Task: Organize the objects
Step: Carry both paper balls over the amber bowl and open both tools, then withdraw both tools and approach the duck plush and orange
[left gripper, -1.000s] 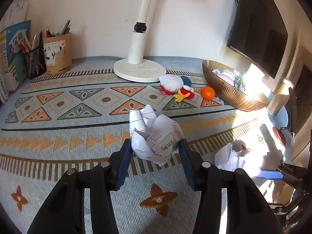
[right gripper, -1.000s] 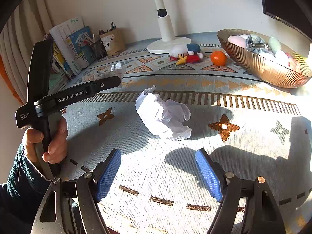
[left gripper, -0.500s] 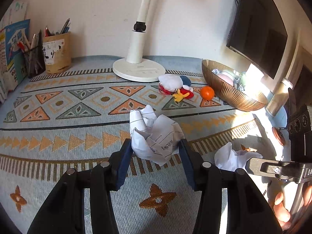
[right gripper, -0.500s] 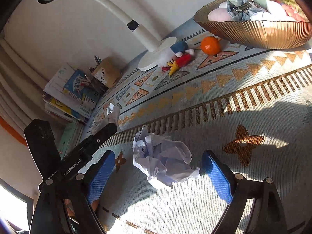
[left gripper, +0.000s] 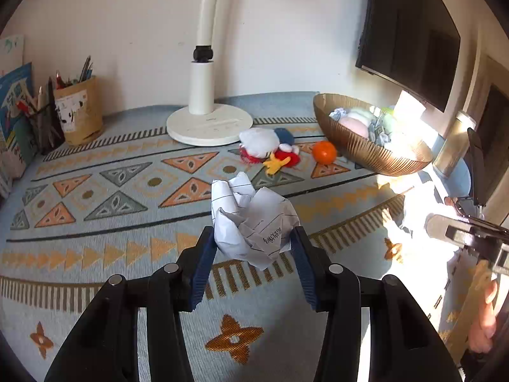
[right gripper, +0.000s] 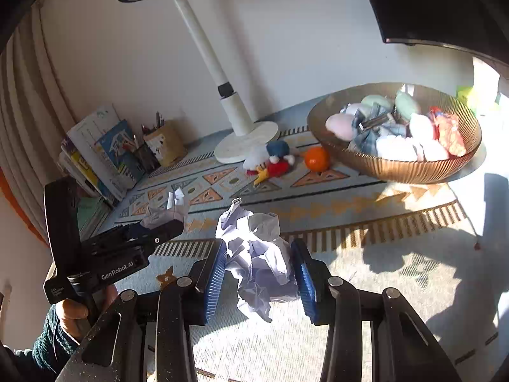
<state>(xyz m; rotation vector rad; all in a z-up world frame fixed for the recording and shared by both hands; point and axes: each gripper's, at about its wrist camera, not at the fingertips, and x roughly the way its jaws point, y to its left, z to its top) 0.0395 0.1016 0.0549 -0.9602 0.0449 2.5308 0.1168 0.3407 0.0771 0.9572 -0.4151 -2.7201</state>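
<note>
Both pairs of jaws have paper between them. On the left gripper [left gripper: 253, 248] the blue pads press a crumpled ball of lined paper [left gripper: 253, 222] from either side, and the ball hangs clear above the patterned cloth [left gripper: 95, 254] that covers the tabletop. The right gripper [right gripper: 258, 265] is closing its jaws on a second crumpled wad [right gripper: 256, 251]; its ribbed blue pads touch the wad's flanks, and the loose lower folds sag below them (this wad looks bluish in the shade).

In the right wrist view the left gripper shows from the side at the left edge, gripped by a hand [right gripper: 74, 313] in a dark knitted sleeve [right gripper: 52, 347].

Past the two wads, toward the middle of the tabletop, lie a small plush toy [left gripper: 270, 151] in white, red, blue and yellow, and just to its right an orange ball [left gripper: 324, 152]. Just right of the ball, toward the right edge, stands a ribbed golden bowl [left gripper: 366, 149] heaped with soft pastel things. Behind the toy, near the far edge, sits the round base of a white desk lamp [left gripper: 208, 124]. At the far left corner stand a paper pen holder [left gripper: 79, 114] and a row of leaning books [right gripper: 101, 152].
</note>
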